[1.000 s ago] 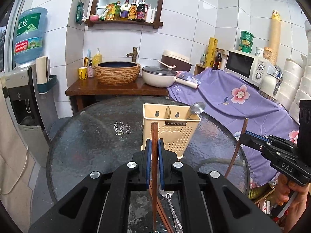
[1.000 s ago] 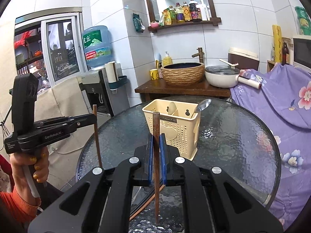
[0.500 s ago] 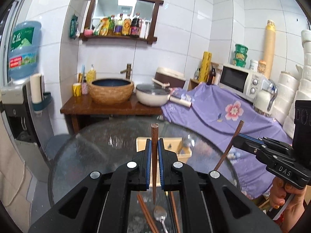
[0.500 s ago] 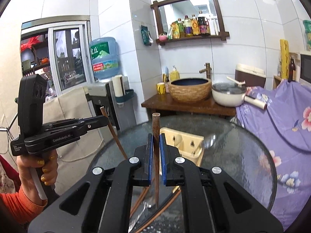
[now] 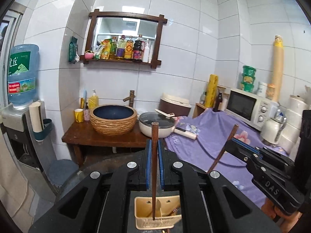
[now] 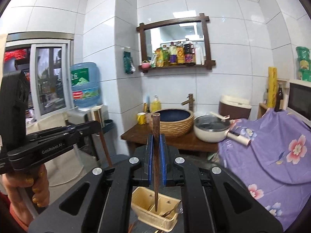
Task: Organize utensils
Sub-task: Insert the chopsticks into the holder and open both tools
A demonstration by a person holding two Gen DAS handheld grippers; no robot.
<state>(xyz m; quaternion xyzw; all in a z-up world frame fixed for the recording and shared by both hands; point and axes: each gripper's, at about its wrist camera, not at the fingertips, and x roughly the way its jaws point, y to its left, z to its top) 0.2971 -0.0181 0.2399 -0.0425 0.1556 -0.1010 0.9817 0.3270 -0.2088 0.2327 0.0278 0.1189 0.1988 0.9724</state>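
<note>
My left gripper point(image 5: 153, 155) is shut on a dark wooden chopstick point(image 5: 154, 167) held upright; its lower tip hangs over the cream utensil holder point(image 5: 155, 215) below. My right gripper point(image 6: 156, 151) is shut on a second wooden chopstick point(image 6: 156, 163), whose lower tip reaches into the cream utensil holder point(image 6: 155, 211), which holds other utensils. The right gripper also shows in the left wrist view point(image 5: 229, 145), gripping its chopstick point(image 5: 223, 149). The left gripper shows in the right wrist view point(image 6: 97, 125) with its chopstick point(image 6: 103, 137).
Behind stand a wooden counter point(image 5: 89, 136) with a woven basin point(image 5: 113, 121), a lidded white pan point(image 5: 157, 124), a purple floral cloth point(image 5: 210, 141), a microwave point(image 5: 246, 106) and a water dispenser point(image 5: 21, 104). The glass table's edge point(image 5: 97, 167) shows below.
Both grippers rose and moved forward over the utensil holder, which slid from mid-frame to the bottom of both views. Each still grips its chopstick; the tips now point down at the holder.
</note>
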